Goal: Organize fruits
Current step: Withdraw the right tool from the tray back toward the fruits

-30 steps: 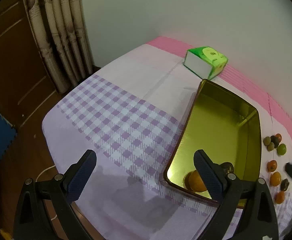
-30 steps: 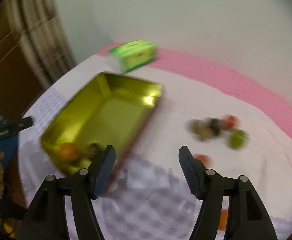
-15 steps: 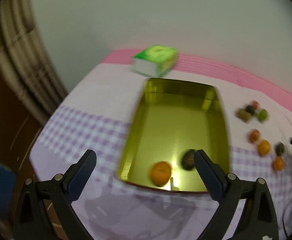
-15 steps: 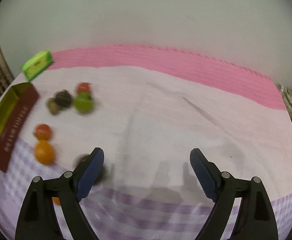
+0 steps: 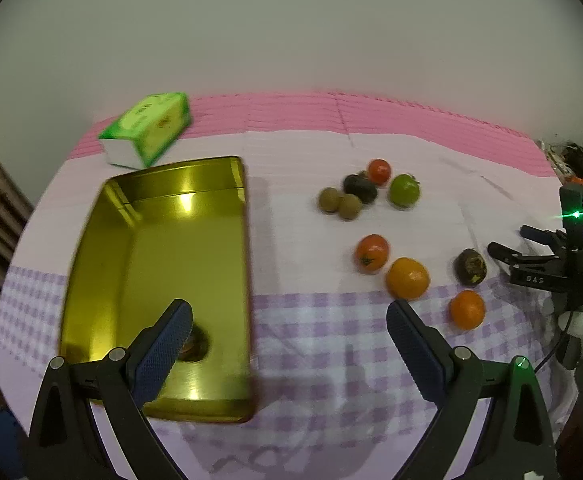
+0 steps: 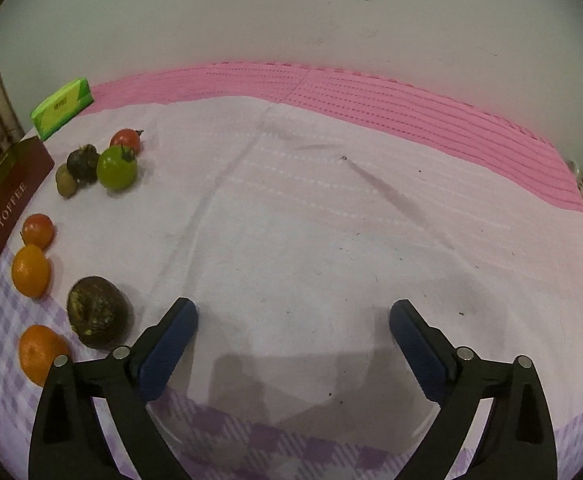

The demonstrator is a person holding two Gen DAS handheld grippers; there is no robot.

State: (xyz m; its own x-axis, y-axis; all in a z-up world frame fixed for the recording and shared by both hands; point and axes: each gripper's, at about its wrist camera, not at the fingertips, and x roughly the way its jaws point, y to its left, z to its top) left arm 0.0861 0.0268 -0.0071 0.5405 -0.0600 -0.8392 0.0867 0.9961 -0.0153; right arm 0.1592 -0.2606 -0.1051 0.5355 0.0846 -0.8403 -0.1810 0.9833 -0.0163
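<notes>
A gold tin (image 5: 159, 264) lies open at 9 o'clock, one dark fruit (image 5: 195, 346) inside near its front. At 2 o'clock cluster two brown fruits (image 5: 339, 202), a dark one, a red tomato (image 5: 379, 171), a green tomato (image 5: 403, 191); nearer lie another tomato, two oranges (image 5: 407, 278), a dark fruit

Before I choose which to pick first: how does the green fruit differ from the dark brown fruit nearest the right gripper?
The green fruit is smooth, shiny and bright; the dark brown fruit is dull, rough and blotchy. The green fruit lies farther back, touching a cluster of other fruits; the dark brown fruit lies apart, just left of the opening, empty right gripper. Both are roundish and rest on the tablecloth, outside the gold tin.
</notes>
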